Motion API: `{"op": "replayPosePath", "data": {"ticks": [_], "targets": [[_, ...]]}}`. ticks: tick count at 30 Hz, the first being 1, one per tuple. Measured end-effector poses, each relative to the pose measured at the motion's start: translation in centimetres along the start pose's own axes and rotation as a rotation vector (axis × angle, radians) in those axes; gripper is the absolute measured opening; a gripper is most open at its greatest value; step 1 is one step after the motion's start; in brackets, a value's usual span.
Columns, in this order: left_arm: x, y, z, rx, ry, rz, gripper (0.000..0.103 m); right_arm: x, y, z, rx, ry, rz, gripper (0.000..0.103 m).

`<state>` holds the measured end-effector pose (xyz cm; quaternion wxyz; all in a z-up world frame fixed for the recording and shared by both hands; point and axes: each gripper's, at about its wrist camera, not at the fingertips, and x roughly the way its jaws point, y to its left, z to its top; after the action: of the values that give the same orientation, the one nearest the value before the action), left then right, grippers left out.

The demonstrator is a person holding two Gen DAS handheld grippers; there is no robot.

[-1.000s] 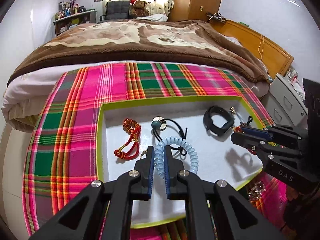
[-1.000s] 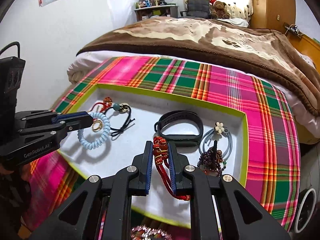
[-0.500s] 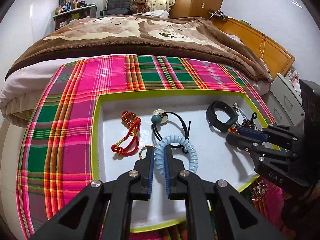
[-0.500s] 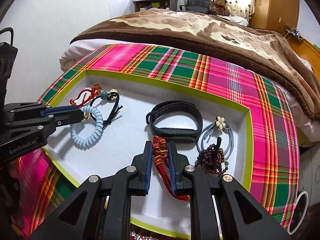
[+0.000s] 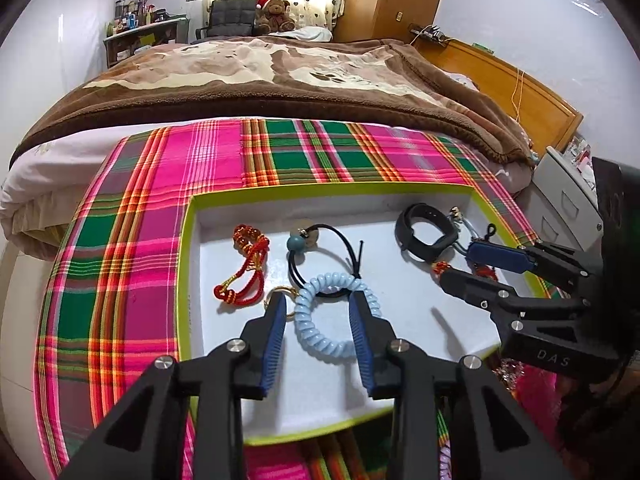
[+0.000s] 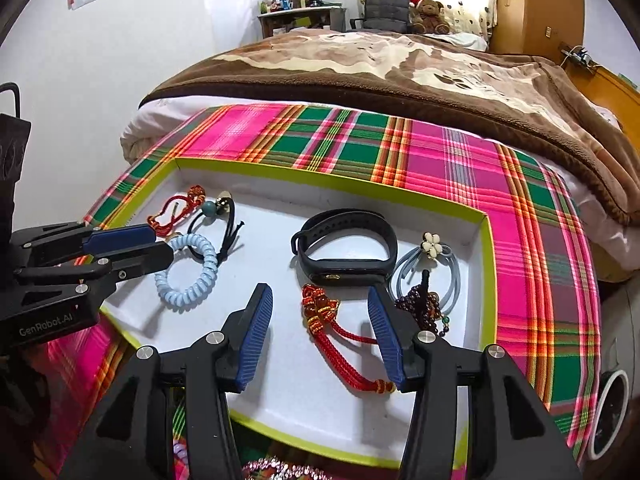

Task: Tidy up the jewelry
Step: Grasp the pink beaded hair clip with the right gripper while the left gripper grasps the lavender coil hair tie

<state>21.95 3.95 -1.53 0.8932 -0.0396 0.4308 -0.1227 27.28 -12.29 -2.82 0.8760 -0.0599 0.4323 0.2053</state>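
While our left gripper point(image 5: 318, 314) spreads its jaws, the pale blue coiled plastic bracelet point(image 5: 333, 316) lies loose between its blue ribbed pads point(image 5: 274, 340), flat on the white floor of the shallow lime-rimmed tray point(image 5: 188, 280). Just beyond those fingertips sits a black elastic hair tie with a teal bead point(image 5: 320, 248), and off to their left a red knotted cord bracelet point(image 5: 244, 270). Our right gripper point(image 6: 320, 314) is opening wide too, with the red braided cord bracelet with amber beads point(image 6: 336, 336) resting free on the tray floor between its fingers. Just past them we see a black silicone wristband point(image 6: 346, 248), and by the right fingertip a dark garnet bead string point(image 6: 424, 304) over a grey flower hair tie point(image 6: 436, 258). Under the tray lies a pink and green plaid cloth point(image 6: 440, 152).
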Motion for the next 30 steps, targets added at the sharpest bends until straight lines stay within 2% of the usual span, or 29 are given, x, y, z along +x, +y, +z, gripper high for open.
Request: {"op": "replayPosePath", "data": {"ticks": [2, 11, 21, 27, 30], "targets": [[-0.5, -0.2, -0.2, 0.006, -0.008, -0.003, 0.040, -0.6, 0.0, -0.1, 0.007, -0.012, 0.005, 0.051], [-3.3, -1.7, -1.2, 0.011, -0.047, -0.001, 0.042, -3.7, 0.0, -1.3, 0.046, -0.066, 0.011, 0.051], [-6.6, -3.4, -3.7, 0.002, -0.074, 0.008, 0.047, -7.7, -0.5, -4.1, 0.093, -0.127, 0.024, 0.051], [-7.6, -4.1, -5.0, 0.009, -0.085, 0.026, 0.047, -8.2, -0.8, -5.9, 0.099, -0.106, 0.018, 0.051], [-8.1, -3.9, -6.0, -0.005, -0.088, 0.004, 0.047, -8.2, -1.2, -6.8, 0.109, -0.098, 0.023, 0.051]]}}
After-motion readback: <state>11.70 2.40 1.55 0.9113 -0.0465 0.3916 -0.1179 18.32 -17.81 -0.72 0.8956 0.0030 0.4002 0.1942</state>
